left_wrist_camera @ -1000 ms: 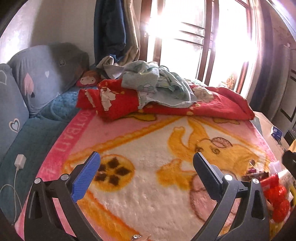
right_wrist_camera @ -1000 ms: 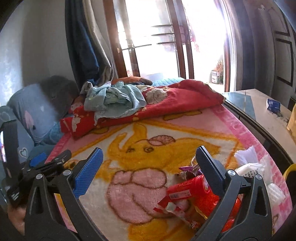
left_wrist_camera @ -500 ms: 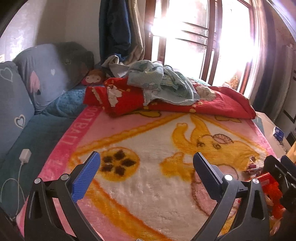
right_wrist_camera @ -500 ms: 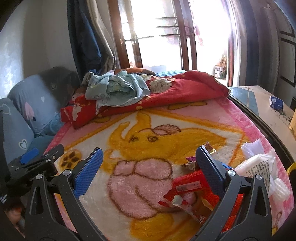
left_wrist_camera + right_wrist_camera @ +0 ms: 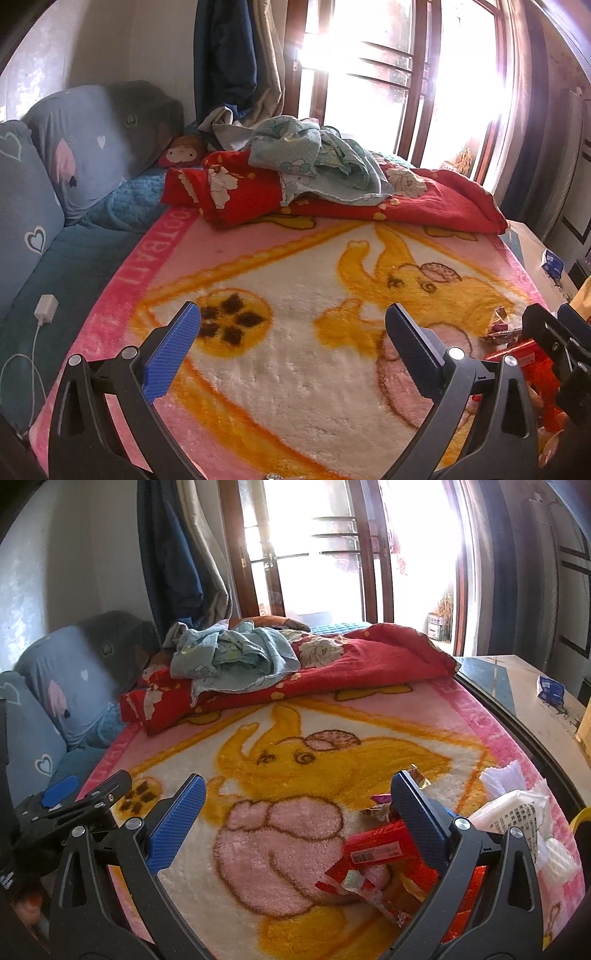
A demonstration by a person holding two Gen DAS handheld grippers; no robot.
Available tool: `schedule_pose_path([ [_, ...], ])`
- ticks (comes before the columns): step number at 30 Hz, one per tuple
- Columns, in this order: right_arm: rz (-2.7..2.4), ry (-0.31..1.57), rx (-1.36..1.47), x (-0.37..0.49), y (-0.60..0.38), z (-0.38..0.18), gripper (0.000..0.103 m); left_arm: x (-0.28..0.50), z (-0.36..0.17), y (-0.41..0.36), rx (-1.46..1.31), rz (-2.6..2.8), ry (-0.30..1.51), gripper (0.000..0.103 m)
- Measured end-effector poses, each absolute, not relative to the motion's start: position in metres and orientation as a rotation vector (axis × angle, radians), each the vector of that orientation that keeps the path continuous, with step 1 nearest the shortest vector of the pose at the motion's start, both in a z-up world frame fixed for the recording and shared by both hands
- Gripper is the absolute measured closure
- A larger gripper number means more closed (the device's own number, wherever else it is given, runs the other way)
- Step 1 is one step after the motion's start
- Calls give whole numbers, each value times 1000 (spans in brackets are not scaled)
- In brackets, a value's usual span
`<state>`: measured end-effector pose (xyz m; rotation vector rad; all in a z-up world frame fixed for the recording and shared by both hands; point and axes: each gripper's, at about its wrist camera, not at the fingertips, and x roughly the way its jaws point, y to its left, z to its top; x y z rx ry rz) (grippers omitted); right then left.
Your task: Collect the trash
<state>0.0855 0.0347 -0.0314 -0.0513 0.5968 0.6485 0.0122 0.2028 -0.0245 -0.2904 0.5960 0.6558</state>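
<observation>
A pink and yellow blanket (image 5: 295, 369) with an elephant print covers the bed, seen in both wrist views. Along its far edge lies a red quilt (image 5: 369, 657), with a crumpled pale blue cloth (image 5: 236, 653) heaped on top. Grey pillows (image 5: 92, 140) with hearts lean against the wall on the left, and a wooden table (image 5: 535, 709) stands just beside the bed on the right.

The left gripper (image 5: 291, 347) hovers over the bare middle of the blanket, its jaws spread wide with nothing between them. The right gripper (image 5: 299, 823) hovers nearer the bed's right edge, jaws likewise spread and empty.

The trash lies on the blanket near that right edge: a red wrapper (image 5: 376, 849) just under the right gripper's right finger, small torn wrappers (image 5: 380, 805) touching it, and a white tissue pack (image 5: 517, 812) just beside them. A white charger (image 5: 46, 308) rests on the teal sheet at far left.
</observation>
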Motion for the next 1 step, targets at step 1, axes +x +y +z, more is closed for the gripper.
schedule_pose_path([
  [1,650,594,-50,86,34,-31,11,12,-25,202,-288,657,597,6],
])
